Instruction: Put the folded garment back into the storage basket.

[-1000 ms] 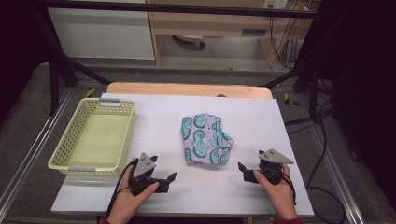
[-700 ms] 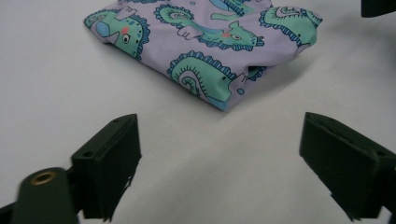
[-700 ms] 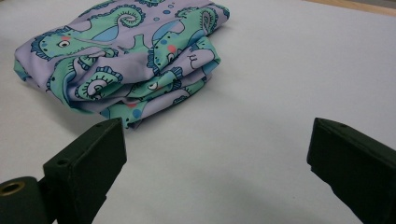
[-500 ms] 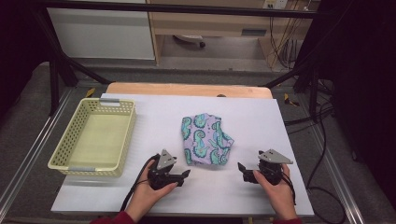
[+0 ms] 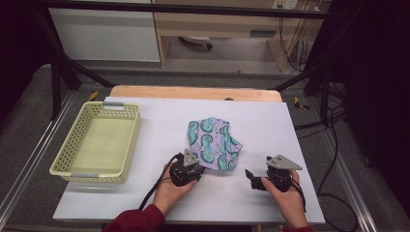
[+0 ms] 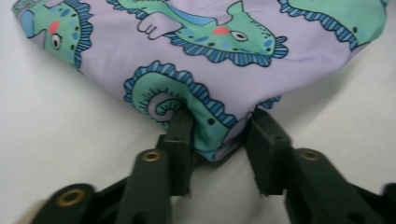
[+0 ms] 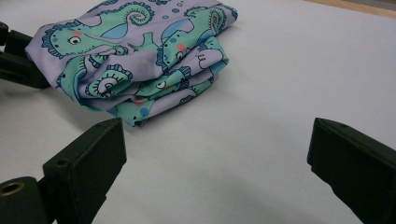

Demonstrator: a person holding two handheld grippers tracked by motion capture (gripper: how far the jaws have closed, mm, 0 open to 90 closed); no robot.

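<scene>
A folded lilac cloth [image 5: 215, 142] printed with green seahorses lies in the middle of the white table. My left gripper [image 5: 199, 167] sits at its near left corner. In the left gripper view the jaws have just been closing, and that corner of the cloth [image 6: 210, 56] lies between them. One pad [image 6: 183, 130] touches the fabric, while the other is a thin shadow away, so my left gripper [image 6: 219, 126] is still open. My right gripper [image 5: 249, 176] rests on the table to the right of the cloth [image 7: 140, 60], jaws wide open [image 7: 215, 149] and empty.
A pale yellow mesh basket [image 5: 130, 140] stands at the table's left side. White table surface [image 5: 270, 125] stretches beyond and right of the cloth. The left gripper's jaws [image 7: 18, 56] show at the far left of the right gripper view.
My left gripper slid right and forward from the table's front to the cloth's near corner. Its jaws narrowed around that corner. The right gripper stayed put.
</scene>
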